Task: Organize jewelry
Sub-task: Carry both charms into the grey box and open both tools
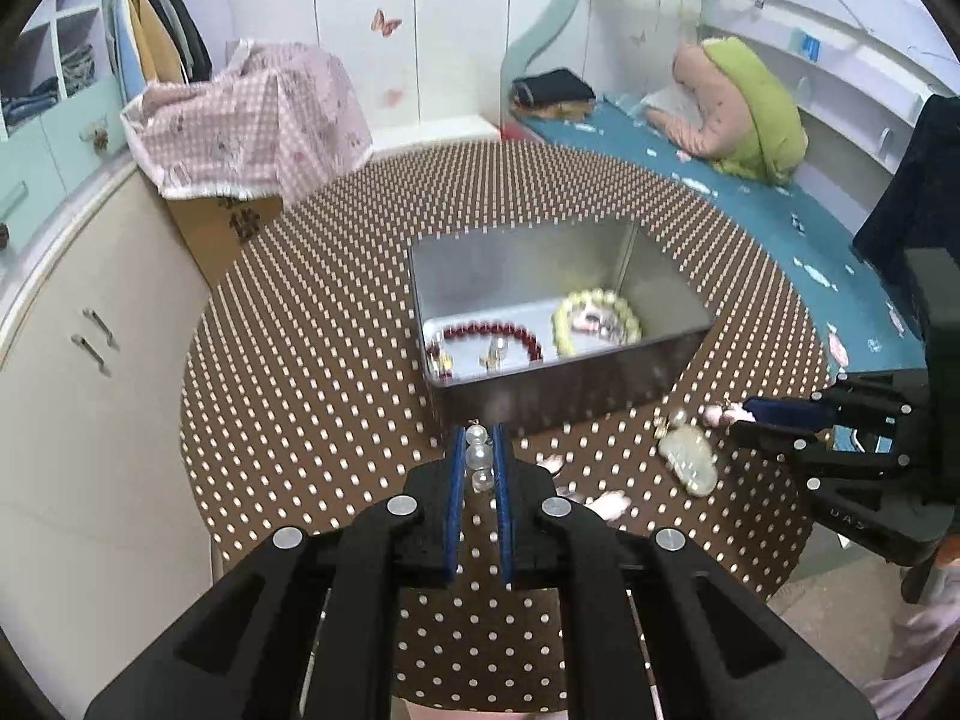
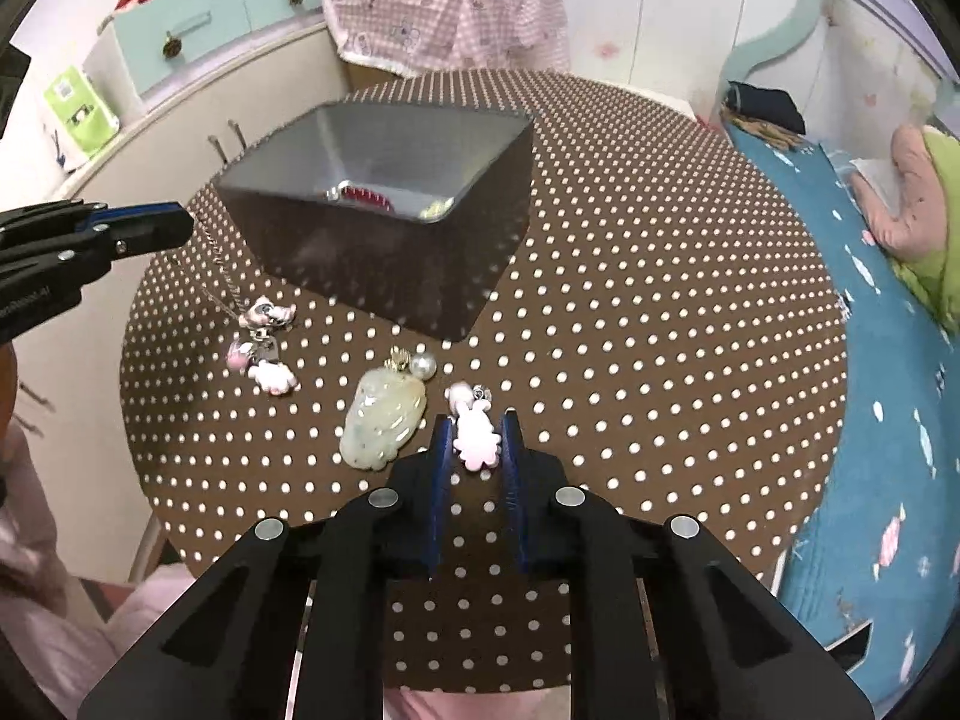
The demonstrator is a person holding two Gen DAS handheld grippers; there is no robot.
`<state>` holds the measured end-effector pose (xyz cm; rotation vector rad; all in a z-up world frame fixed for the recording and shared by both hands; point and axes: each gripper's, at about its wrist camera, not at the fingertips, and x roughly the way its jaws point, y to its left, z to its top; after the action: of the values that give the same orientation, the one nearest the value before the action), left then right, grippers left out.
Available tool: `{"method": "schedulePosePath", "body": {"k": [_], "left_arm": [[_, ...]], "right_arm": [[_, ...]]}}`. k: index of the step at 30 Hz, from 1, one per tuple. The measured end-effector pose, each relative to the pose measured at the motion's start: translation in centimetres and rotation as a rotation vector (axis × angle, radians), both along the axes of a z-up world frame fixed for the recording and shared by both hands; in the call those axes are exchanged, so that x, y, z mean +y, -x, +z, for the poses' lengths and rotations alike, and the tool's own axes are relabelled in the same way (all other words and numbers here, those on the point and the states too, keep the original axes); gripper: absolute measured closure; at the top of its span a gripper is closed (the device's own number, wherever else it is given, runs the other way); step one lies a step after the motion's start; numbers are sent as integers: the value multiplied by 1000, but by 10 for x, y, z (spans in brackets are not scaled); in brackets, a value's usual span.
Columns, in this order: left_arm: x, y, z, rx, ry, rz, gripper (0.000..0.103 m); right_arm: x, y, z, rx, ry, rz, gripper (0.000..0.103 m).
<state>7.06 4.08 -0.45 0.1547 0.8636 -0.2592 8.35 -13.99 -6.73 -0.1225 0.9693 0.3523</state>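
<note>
Now the left tongs (image 1: 478, 450) are closed on a clear bead strand (image 1: 478, 457), and its thin chain (image 2: 223, 276) hangs down to the tabletop (image 2: 600, 300). The right tongs (image 2: 477, 441) pinch a pink charm (image 2: 476, 443) beside the pale jade pendant (image 2: 384, 420). Farther away, the metal box (image 1: 558, 396) holds a red bracelet (image 1: 492, 333). I think the chain could catch other charms and drag them.
</note>
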Motion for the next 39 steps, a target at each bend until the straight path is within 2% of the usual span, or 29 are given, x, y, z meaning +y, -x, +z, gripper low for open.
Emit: {"method": "schedulePosePath", "body": {"k": [12, 28, 35, 39], "left_arm": [[-11, 0, 30, -81, 17, -22, 95], [-10, -24, 43, -101, 55, 7, 95], [-6, -33, 54, -130, 74, 21, 95], [-6, -35, 58, -141, 79, 20, 95]], "right_arm": [[-8, 0, 38, -87, -45, -21, 86], [12, -25, 80, -174, -148, 18, 86], [13, -50, 86, -151, -211, 1, 86], [14, -64, 81, -127, -206, -5, 86]]}}
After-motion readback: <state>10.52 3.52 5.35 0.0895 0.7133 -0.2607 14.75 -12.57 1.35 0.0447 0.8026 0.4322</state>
